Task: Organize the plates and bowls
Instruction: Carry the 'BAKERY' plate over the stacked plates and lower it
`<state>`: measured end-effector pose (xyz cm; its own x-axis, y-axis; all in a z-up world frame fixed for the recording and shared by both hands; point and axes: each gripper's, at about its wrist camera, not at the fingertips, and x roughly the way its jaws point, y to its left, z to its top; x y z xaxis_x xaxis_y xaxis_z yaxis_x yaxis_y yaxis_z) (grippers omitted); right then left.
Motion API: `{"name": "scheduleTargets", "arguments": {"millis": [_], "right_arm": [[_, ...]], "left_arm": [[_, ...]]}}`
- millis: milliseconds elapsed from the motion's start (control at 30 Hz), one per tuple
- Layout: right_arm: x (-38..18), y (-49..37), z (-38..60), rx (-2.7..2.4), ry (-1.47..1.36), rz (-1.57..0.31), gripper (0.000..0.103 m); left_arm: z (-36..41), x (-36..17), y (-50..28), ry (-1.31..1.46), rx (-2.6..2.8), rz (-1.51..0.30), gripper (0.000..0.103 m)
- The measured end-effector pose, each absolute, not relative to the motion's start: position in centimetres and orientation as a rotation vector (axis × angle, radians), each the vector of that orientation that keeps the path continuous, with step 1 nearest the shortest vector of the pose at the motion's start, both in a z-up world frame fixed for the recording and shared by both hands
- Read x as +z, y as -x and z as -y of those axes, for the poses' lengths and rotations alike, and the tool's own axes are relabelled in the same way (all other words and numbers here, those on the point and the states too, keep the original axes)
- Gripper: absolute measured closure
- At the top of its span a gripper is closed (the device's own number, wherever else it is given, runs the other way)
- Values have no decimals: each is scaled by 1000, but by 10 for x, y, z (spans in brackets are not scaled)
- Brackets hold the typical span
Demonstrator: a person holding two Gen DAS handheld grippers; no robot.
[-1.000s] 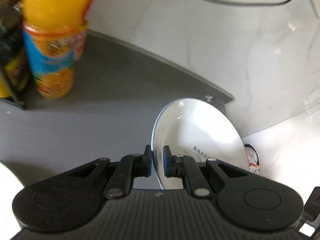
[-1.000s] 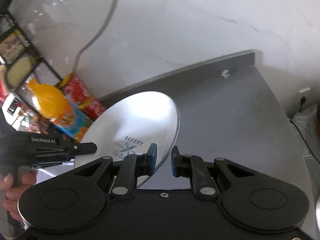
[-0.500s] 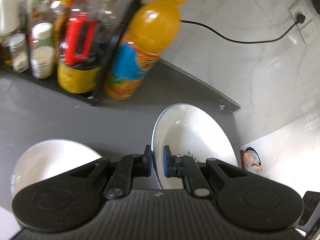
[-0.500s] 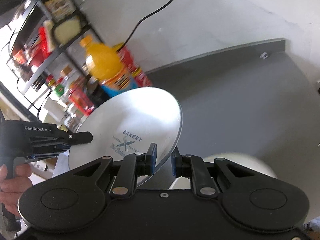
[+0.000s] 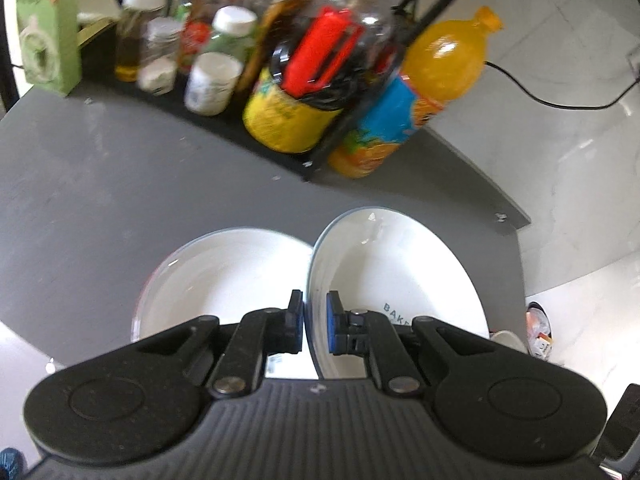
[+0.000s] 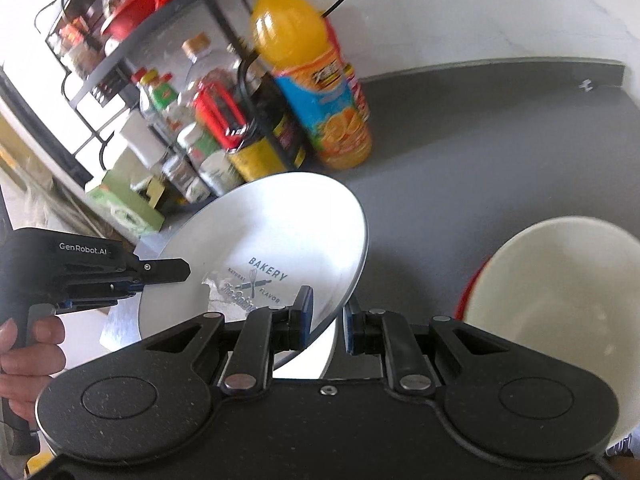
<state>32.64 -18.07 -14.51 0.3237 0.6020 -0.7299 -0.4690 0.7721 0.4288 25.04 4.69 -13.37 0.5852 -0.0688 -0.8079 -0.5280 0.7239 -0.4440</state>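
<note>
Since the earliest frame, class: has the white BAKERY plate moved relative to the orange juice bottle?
Yes. The white BAKERY plate, gripped by both grippers, has swung left along the grey counter, toward the orange juice bottle.

White plate [image 6: 280, 240] with "BAKERY" print, held tilted above the grey counter, its rim pinched at two opposite edges. White bowl [image 6: 560, 300] with red outside, upright on the counter just beside the plate.
</note>
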Motion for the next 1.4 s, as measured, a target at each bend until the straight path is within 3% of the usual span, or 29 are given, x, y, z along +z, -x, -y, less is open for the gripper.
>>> {"name": "scheduleTargets", "arguments": {"millis": [833, 1400], "right_arm": [[-194, -300, 129, 744, 22, -1110, 88], [-203, -305, 107, 702, 89, -1121, 89]], "left_arm": [[-74, -209, -210, 770, 420, -1029, 94], [-81, -214, -216, 773, 475, -1071, 90]]}}
